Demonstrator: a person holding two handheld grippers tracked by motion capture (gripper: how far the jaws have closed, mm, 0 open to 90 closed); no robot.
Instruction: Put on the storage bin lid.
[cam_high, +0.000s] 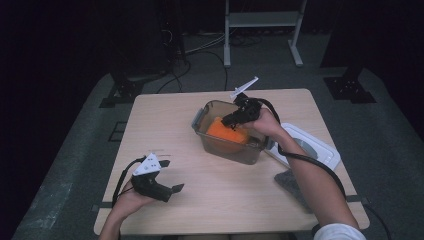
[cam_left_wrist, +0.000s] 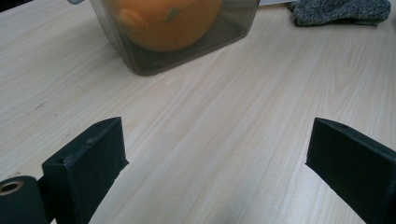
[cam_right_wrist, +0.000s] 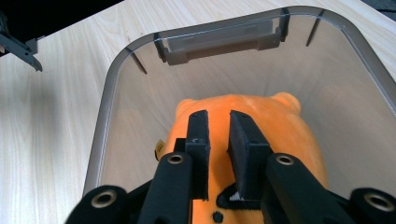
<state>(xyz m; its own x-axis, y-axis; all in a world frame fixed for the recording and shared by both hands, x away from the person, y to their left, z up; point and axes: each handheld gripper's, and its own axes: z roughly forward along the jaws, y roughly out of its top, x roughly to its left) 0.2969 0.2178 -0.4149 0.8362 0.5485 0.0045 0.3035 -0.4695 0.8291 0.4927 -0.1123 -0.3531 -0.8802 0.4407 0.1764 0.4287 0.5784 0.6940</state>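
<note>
A clear grey plastic bin (cam_high: 200, 120) stands on the wooden table, right of centre. An orange plush toy (cam_high: 227, 132) lies inside it. My right gripper (cam_high: 228, 120) reaches down into the bin from the right. In the right gripper view its jaws (cam_right_wrist: 219, 119) stand nearly together, pinching the top of the orange plush toy (cam_right_wrist: 280, 126) inside the bin's rim (cam_right_wrist: 107, 93). My left gripper (cam_high: 174, 175) is held low over the table's front left, open, well away from the bin. In the left gripper view it (cam_left_wrist: 217, 149) is wide apart over bare wood, facing the bin (cam_left_wrist: 140, 60) and toy (cam_left_wrist: 173, 23).
A white lid (cam_high: 312, 145) lies flat just right of the bin. A grey cloth (cam_high: 290, 180) sits near the right forearm, also seen as the grey cloth (cam_left_wrist: 341, 11) beyond the bin. A white shelf frame (cam_high: 262, 20) stands on the floor behind the table.
</note>
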